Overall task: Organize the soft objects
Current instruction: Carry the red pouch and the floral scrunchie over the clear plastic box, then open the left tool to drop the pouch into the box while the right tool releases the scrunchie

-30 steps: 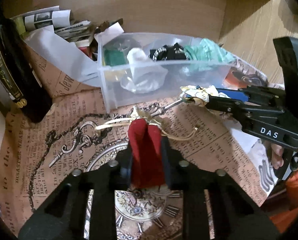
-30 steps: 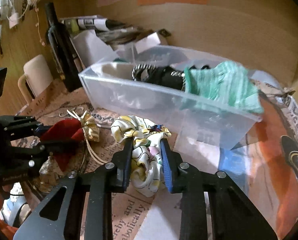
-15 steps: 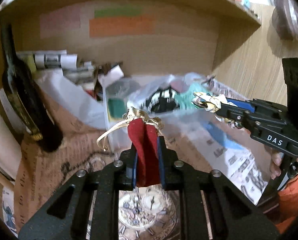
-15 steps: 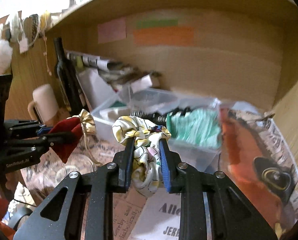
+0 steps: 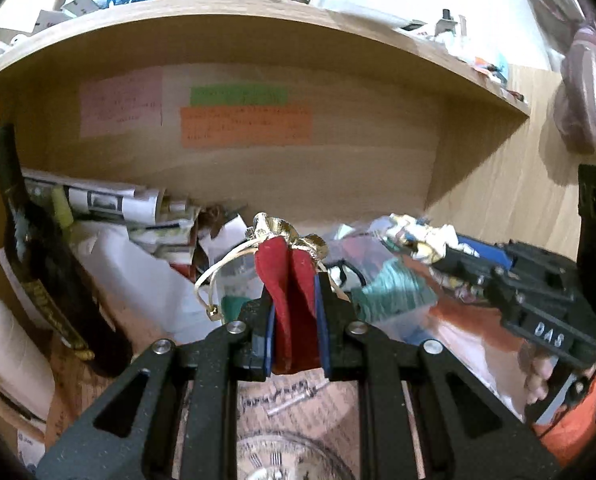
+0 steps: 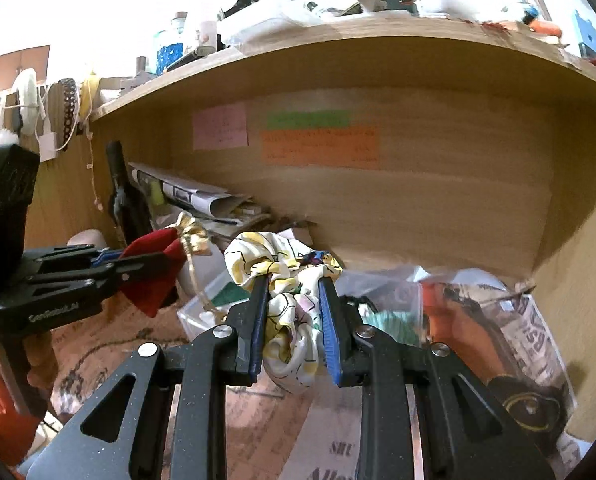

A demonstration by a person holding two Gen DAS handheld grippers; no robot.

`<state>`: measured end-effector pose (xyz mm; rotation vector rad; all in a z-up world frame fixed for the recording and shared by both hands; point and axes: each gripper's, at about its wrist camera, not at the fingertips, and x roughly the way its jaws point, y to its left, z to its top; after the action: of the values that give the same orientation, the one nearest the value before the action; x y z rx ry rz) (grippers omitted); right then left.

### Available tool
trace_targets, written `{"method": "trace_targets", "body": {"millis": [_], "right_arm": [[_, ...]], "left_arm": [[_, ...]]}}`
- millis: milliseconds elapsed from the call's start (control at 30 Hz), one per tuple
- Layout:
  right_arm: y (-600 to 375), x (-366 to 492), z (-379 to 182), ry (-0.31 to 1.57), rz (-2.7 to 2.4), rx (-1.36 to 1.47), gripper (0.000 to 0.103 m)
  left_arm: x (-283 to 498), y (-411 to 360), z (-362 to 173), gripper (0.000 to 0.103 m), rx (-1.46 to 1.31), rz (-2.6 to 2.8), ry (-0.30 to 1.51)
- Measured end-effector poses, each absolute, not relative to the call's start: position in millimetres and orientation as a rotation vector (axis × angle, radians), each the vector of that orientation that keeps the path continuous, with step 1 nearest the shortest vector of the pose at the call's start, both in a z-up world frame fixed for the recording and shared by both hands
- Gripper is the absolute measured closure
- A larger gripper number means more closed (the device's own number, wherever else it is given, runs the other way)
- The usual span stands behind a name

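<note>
Grippers, 2, each carrying 1 soft item above the desk.
Left gripper (image 5: 296, 320) clamps a red velvet pouch (image 5: 292, 280) by its body, gold ruffle and cord hanging free ahead of the tips. Right gripper (image 6: 294, 320) pinches a bunched yellow-patterned satin scrunchie (image 6: 286, 280). Clear plastic bin (image 6: 202, 312), ahead of and below both, already holds green cloth (image 5: 393, 288); probable drop target, hence the raised carry.

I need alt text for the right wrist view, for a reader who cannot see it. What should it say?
The right gripper is shut on a yellow-and-white patterned scrunchie, held in the air before a wooden shelf unit. At the left, the left gripper holds a red velvet pouch with a gold top; a clear plastic bin of soft items sits below.
</note>
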<state>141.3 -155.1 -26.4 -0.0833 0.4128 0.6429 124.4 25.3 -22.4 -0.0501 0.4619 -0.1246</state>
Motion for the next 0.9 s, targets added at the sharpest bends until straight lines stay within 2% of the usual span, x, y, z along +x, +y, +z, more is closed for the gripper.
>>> {"method": "trace_targets", "body": {"millis": [367, 767, 867, 900], "right_arm": [[-131, 185, -40, 0.468, 0.634, -0.095, 0.081], [-112, 234, -90, 0.634, 0.594, -0.119, 0.08], [-107, 238, -96, 0.661, 0.594, -0.134, 0.077], [-107, 239, -97, 0.667, 0.592, -0.137, 0.077]], "left_arm": [[172, 28, -32, 0.086, -0.067, -0.1, 0.517], [238, 32, -89, 0.086, -0.071, -0.086, 0.712], [242, 31, -97, 0.075, -0.065, -0.078, 0.732], [242, 30, -99, 0.068, -0.062, -0.077, 0.735]]}}
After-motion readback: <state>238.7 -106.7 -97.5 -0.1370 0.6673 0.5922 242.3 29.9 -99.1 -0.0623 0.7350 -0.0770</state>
